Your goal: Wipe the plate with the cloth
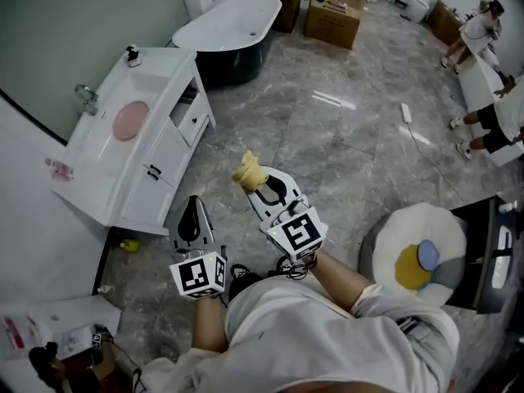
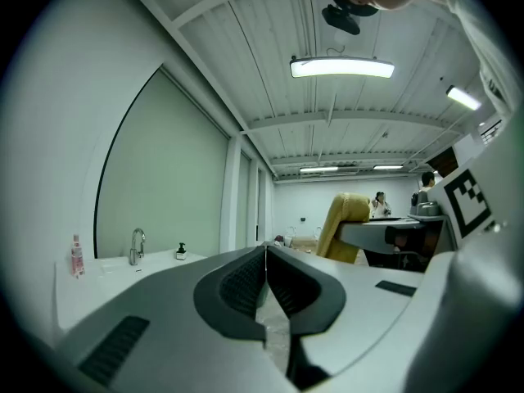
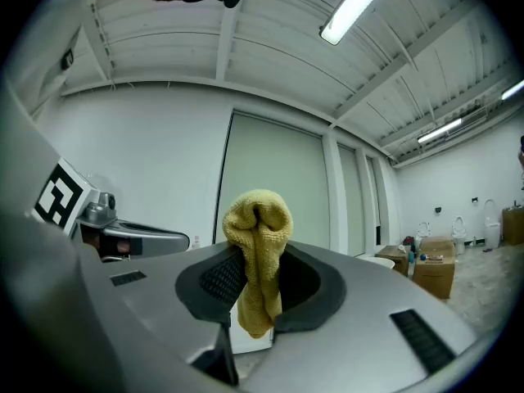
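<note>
A: Cloth?

B: Yellow cloth [image 3: 258,252], bunched up and pinched in the right gripper [image 1: 255,183]. Jaws clenched on it, top sticking up above them, a tail hanging below.

A: Plate?

B: Pink plate [image 1: 130,120], looks to lie in the basin of the white sink cabinet [image 1: 98,164], up left in the head view. Well apart from the cloth, nothing touching it.

A: Left gripper?

B: Left gripper [image 2: 266,281] has its jaws pressed together with nothing between them. Both grippers are held level over the floor [image 1: 344,137], just beside each other, in front of the person.

A: Anything else near the plate?

B: Faucet [image 1: 85,97] at the basin's edge, small dark bottle [image 1: 132,55] at the far end of the tabletop. Bathtub [image 1: 229,23] is beyond that.

A: Progress?

B: Early, I'd say. Cloth is in the grip, so that part is done. Plate not reached, no wiping begun. Left to do: get over to the sink, bring the cloth down on the plate, and rub. The left gripper is free, maybe to steady the plate.
</note>
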A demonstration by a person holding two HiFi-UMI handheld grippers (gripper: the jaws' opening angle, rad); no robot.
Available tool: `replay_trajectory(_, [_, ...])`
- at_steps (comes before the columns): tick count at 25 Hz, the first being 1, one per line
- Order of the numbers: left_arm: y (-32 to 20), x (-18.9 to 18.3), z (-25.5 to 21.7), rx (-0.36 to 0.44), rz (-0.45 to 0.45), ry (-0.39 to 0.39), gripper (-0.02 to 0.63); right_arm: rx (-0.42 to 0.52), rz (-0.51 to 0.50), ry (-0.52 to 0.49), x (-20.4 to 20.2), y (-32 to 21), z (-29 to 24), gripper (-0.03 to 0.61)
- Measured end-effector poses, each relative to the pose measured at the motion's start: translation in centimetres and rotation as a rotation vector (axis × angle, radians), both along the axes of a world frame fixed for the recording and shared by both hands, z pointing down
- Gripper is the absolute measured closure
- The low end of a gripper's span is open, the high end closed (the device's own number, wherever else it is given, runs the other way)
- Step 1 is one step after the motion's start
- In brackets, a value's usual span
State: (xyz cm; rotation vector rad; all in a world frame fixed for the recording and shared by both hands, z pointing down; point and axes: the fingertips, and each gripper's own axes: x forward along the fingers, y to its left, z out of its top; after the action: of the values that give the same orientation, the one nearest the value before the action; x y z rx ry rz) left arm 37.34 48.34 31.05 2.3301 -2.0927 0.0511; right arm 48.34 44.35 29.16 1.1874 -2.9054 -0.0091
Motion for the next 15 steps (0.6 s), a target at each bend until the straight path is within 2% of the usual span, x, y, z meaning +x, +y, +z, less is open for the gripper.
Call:
replay_trajectory(5, [0.8, 1.9, 1.2, -0.041, -0.020, -0.006, 0.591, -0.029, -0.043, 0.002, 1.4, 0.5, 1.1, 0.497])
replay_trajectory(9, [1.8, 3.8, 2.7, -0.083, -0.028, -0.020, 0.591, 0.008, -0.087, 0.012, 2.5, 0.8, 2.3, 0.497])
replay_trajectory(15, [1.5, 5.9, 5.5, -0.169, -0.011, -0.015, 0.589, -0.034, -0.123, 0.015, 3.2, 0.3, 5.1, 0.497])
